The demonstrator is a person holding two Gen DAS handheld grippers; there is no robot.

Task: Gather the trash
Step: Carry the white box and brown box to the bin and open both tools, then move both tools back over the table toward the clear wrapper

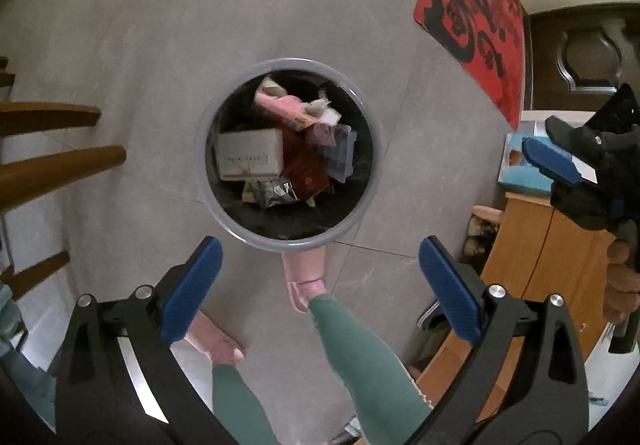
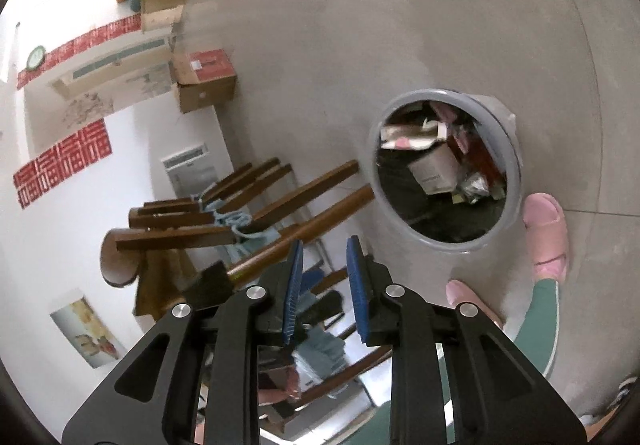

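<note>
While the left gripper (image 1: 320,285) looks almost straight down, the bin (image 1: 236,221) sits right ahead of its tips on the grey floor (image 1: 120,45), round, grey-rimmed, with a dark liner. Its jaws stand wide apart, blue pads (image 1: 192,289) spread, nothing between them. Down in the bin there's trash aplenty: a white carton (image 1: 248,157) at the left, a pink packet (image 1: 280,109) toward the far side, a dark red box (image 1: 308,173) in the middle, a bluish plastic piece (image 1: 340,157) at the right and a crumpled foil wrapper (image 1: 272,193) nearest the camera. One pink slipper (image 1: 304,277) is planted just beside the bin's near rim, the other slipper (image 1: 216,341) further back, green trouser legs (image 1: 360,357) rising toward the lens. Over on the right edge, the right gripper (image 1: 560,161) shows up dark, with one blue pad visible, above a wooden cabinet (image 1: 540,245). A red mat (image 1: 472,17) with black characters lies on the floor beyond. From the right wrist, the right gripper (image 2: 323,285) has its jaws parted by a narrow gap, released, gripping nothing. The bin (image 2: 516,165) lies ahead and to the right of them, well off the tips, and brown chair legs (image 2: 312,189) reach toward it from the left. A cardboard box (image 2: 204,85) stands by the white wall further off.
</note>
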